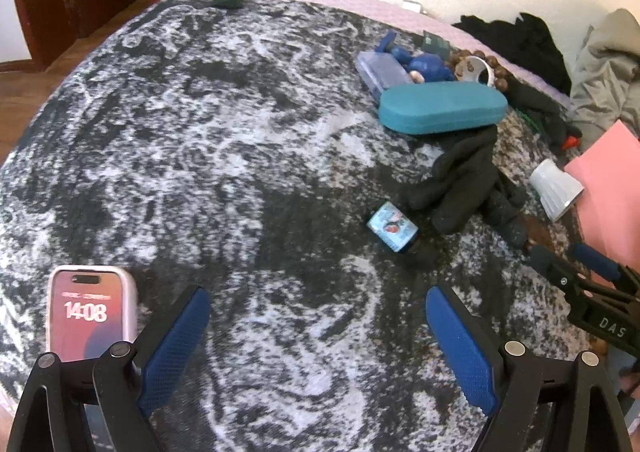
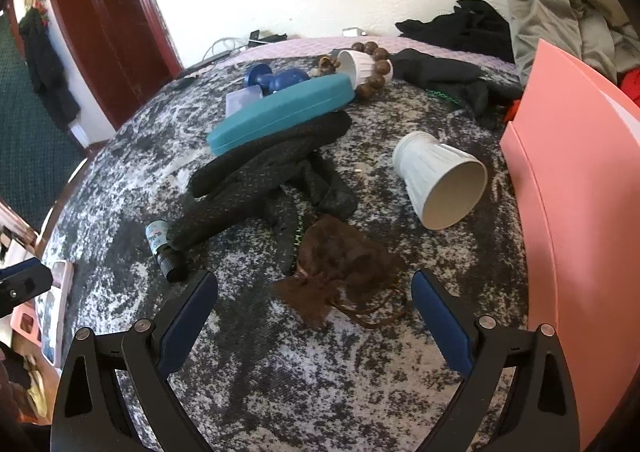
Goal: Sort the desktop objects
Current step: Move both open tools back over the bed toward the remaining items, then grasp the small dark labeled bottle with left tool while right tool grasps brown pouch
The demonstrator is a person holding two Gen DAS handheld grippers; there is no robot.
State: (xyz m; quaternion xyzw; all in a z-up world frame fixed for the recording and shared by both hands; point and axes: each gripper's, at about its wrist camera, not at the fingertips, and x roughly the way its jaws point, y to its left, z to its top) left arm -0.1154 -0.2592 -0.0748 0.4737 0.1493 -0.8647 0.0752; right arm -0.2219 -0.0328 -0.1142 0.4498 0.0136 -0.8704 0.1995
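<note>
My left gripper [image 1: 318, 326] is open and empty above the mottled grey cloth, with a phone [image 1: 89, 314] lying just left of its left finger. A small bottle [image 1: 392, 227] lies ahead to the right, beside black gloves [image 1: 464, 179] and a teal glasses case [image 1: 442, 107]. My right gripper [image 2: 314, 306] is open and empty, its fingers either side of a brown drawstring pouch [image 2: 340, 264]. The gloves [image 2: 260, 175], the small bottle [image 2: 162, 246], a tipped white cup [image 2: 440, 179] and the teal case [image 2: 280, 111] lie beyond it.
A pink box [image 2: 580, 211] stands at the right edge of the table. At the back are a blue figure [image 2: 280, 79], a clear box [image 2: 242, 99], a second white cup [image 2: 360, 65] ringed by wooden beads [image 2: 382, 65], more black gloves [image 2: 444, 79] and piled clothes [image 2: 560, 11].
</note>
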